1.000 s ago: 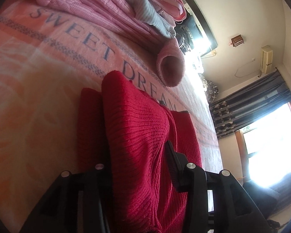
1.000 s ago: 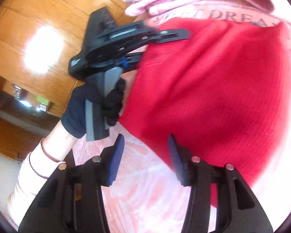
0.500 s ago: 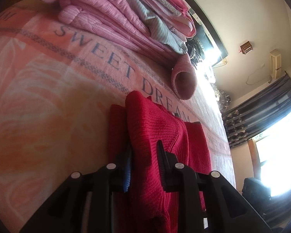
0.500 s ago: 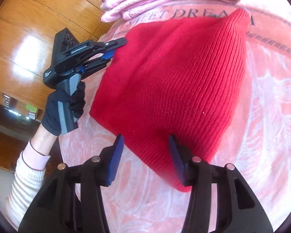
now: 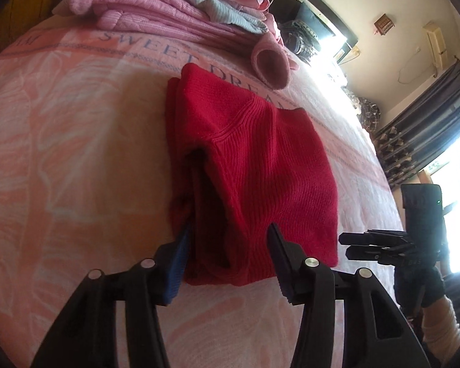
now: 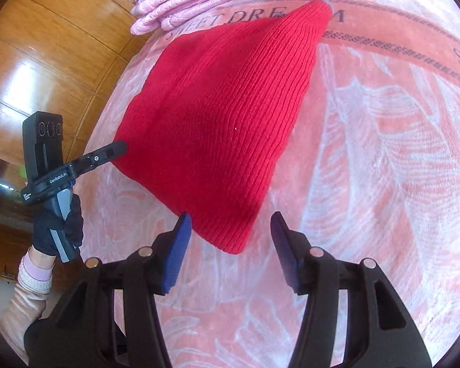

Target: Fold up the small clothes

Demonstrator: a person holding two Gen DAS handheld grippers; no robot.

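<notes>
A red knit garment (image 5: 260,159) lies folded on the pink bedspread (image 5: 76,153). My left gripper (image 5: 228,245) is open, its fingers on either side of the fold's near edge, where the layers gape. In the right wrist view the garment (image 6: 224,107) shows as a smooth ribbed slab. Its near corner lies between the fingers of my open right gripper (image 6: 231,233). The left gripper (image 6: 121,147), held by a gloved hand (image 6: 58,227), has its tips at the garment's left edge. The right gripper (image 5: 343,245) shows side-on beside the garment's right corner.
A stack of folded pink and grey clothes (image 5: 168,9) sits at the far end of the bed, with a pink knit hat (image 5: 270,64) beside it. Wooden panelling (image 6: 46,46) stands past the bed's left side. A bright window with dark curtains (image 5: 429,122) is to the right.
My left gripper let go of the red garment and opened; the lifted fold now lies flat. Both grippers have drawn back towards the near edge. The right stayed open.
</notes>
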